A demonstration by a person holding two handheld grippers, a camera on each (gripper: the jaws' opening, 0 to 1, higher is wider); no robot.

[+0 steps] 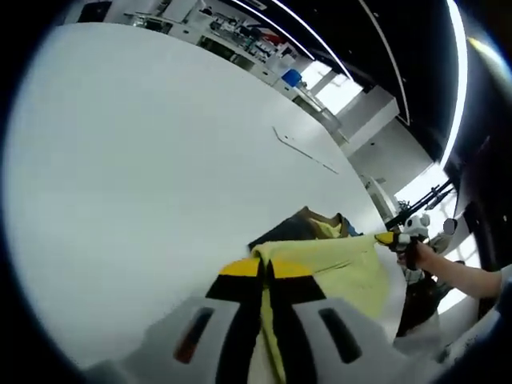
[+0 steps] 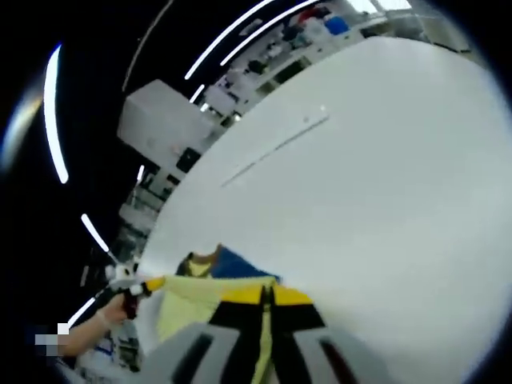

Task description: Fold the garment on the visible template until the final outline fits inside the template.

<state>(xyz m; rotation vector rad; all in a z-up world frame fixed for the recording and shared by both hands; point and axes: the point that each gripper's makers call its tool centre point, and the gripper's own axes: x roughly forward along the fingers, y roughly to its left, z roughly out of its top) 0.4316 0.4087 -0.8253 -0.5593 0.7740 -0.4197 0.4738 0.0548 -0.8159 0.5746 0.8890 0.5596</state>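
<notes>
A pale yellow cloth garment [image 1: 336,268] with a dark blue part and a brown neck band is held stretched above the wide white surface [image 1: 144,176]. In the left gripper view, the left gripper [image 1: 268,272], with yellow-tipped black jaws, is clenched on the garment's near edge, and the cloth runs from between the jaws away to the right. At the far end of that stretched edge the right gripper [image 1: 394,238] is seen, held by a person's hand [image 1: 420,254], pinching the cloth's other corner.

In the right gripper view, the same garment [image 2: 196,300] is gripped between the right gripper's [image 2: 266,298] closed jaws, and the left gripper [image 2: 144,286] is seen at the cloth's opposite corner. The blue part [image 2: 240,264] hangs behind the yellow panel, towards the surface [image 2: 384,176]. Thin template lines [image 2: 276,148] are marked on the surface, well apart from the garment.
</notes>
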